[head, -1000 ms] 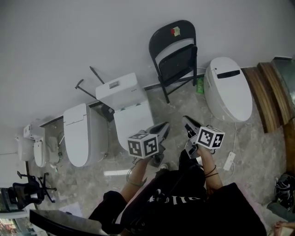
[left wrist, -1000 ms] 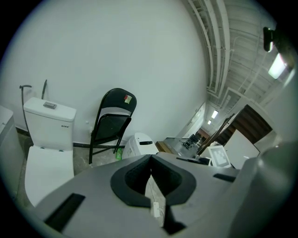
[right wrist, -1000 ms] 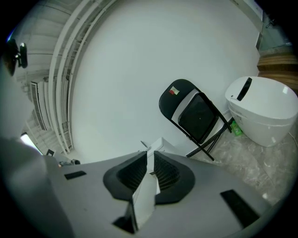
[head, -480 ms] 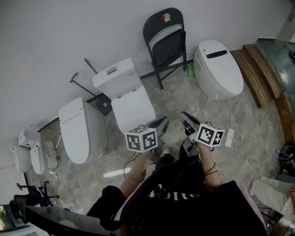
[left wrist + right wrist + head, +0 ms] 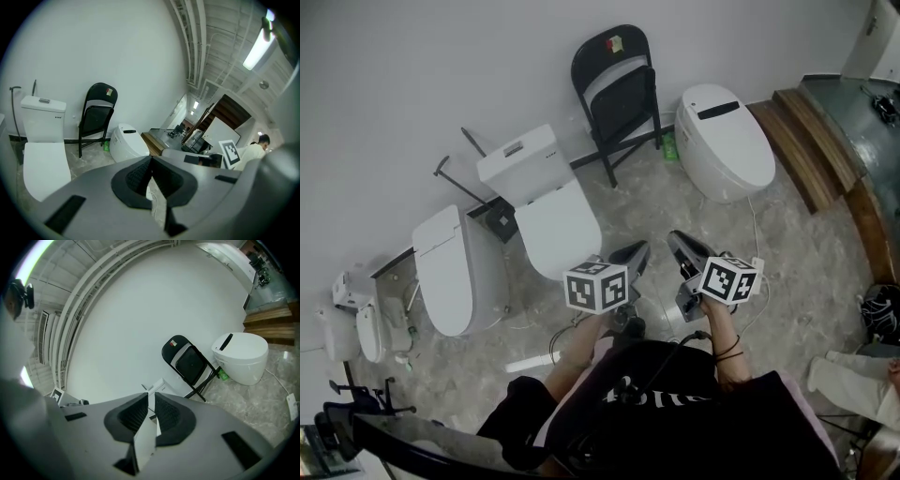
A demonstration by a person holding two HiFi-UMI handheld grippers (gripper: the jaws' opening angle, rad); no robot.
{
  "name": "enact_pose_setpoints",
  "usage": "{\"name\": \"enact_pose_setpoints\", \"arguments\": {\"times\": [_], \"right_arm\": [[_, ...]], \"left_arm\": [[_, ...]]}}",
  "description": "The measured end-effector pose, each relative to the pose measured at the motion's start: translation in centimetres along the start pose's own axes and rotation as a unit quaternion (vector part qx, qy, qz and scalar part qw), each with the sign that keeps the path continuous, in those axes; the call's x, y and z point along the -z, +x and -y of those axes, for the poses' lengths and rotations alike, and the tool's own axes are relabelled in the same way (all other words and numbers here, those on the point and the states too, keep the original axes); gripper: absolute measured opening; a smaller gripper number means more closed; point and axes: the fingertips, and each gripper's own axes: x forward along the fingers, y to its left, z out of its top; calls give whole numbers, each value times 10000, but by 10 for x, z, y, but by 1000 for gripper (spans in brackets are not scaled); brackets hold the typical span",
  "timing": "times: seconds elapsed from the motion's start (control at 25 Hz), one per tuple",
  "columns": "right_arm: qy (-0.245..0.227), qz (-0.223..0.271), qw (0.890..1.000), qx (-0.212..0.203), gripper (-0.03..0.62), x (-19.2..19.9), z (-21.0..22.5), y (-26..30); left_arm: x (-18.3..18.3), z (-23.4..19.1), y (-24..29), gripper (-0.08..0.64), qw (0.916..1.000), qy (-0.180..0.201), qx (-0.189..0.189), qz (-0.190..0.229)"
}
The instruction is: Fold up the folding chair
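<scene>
Largely masked by marker cubes [image 5: 596, 287], left gripper [image 5: 638, 249], shut empty, and right gripper [image 5: 674, 237], barely ajar, face the folding chair [image 5: 616, 89].

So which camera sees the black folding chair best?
The right gripper view: the chair stands whole there, backrest, seat and crossed legs. The head view looks down on it; the left gripper view shows it smaller.

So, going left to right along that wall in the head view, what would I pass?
Small white fixture → low white toilet → toilet with tank → folding chair → rounded toilet → wooden steps.
</scene>
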Motion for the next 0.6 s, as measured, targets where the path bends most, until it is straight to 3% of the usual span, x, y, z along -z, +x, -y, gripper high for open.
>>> {"name": "enact_pose_setpoints", "arguments": {"times": [0.32, 0.6], "right_arm": [[-407, -354, 9985, -52, 52, 22, 7, -79], [-492, -693, 9961, -220, 48, 49, 20, -129]], "left_arm": [[53, 68, 6, 4, 9997, -173, -142, 45], [103, 114, 9, 5, 9987, -418, -266, 119]]}}
